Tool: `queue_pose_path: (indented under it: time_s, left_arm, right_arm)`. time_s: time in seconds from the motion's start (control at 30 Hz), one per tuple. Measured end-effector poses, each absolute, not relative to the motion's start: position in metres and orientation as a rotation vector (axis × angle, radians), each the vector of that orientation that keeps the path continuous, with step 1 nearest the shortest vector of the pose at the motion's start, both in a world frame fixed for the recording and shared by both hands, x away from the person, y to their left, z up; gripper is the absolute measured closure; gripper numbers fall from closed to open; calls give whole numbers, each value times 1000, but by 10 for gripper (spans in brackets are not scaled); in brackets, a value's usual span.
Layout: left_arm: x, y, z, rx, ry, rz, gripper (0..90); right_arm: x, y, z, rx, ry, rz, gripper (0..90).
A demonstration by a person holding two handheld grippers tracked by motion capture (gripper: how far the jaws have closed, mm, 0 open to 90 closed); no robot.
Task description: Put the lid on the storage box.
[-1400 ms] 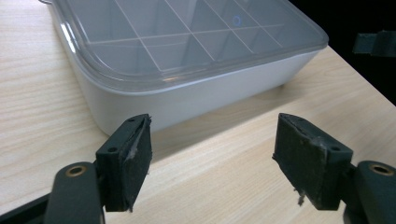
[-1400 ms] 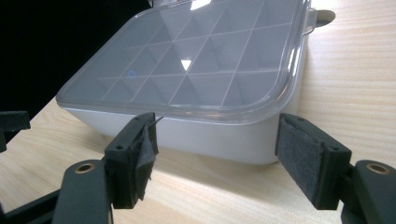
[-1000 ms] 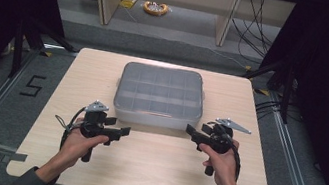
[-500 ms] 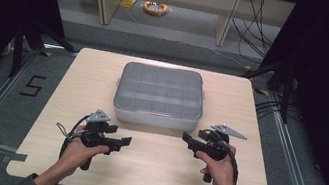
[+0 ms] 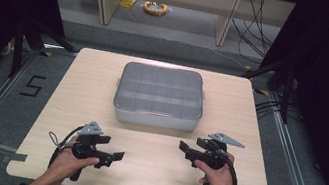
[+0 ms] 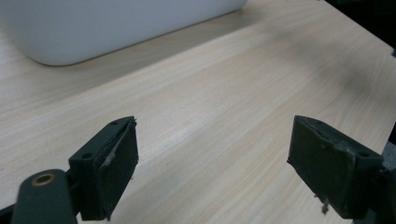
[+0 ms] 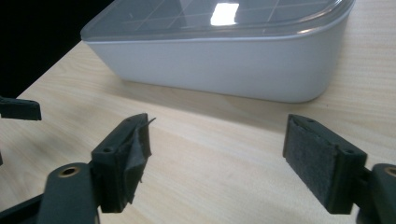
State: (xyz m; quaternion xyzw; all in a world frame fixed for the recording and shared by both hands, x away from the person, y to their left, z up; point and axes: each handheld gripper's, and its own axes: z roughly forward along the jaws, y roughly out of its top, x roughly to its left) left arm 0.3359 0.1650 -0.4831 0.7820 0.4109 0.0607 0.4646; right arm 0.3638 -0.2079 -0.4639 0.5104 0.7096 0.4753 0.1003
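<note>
Table (image 5: 73,108): light wood top, rectangular, pale grain running side to side.
Box (image 5: 159,96): grey, compartmented, clear lid on; sits directly on tabletop, centred left-right, nearer far edge.
Near half of top: bare wood.
Near corners: tape strips w/ floor below.

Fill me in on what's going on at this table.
A person sits at a light wooden table with a two-jaw gripper in each hand. A grey compartment box with a clear lid sits closed near the middle. The left gripper and the right gripper hang low over the table on the near side of the box, one toward each end, and touch nothing. Their jaws have just been opening and stand wide with only bare wood between them, so no grip on the box yet.
</note>
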Motion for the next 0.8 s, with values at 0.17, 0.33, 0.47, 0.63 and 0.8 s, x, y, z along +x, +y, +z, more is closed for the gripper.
queue_pose_path:
  time_s: [0.17,0.33,0.47,0.63,0.8]
  left_arm:
    - [331,167,-484,1932,997,155,153]
    - [323,169,-487,1941,991,147,153]
    - [319,169,-490,1956,992,139,153]
    - [313,170,-494,1972,999,142,153]
    - [310,171,-495,1981,993,137,153]
  right_arm:
    - [354,-210,-469,1511,2107,1383,173]
    - [343,-213,-477,1522,2139,1354,163]
    - [337,-216,-481,1526,2153,1324,165]
    - [328,-218,-485,1513,2159,1324,167]
    - [320,-218,-485,1501,2184,1308,168]
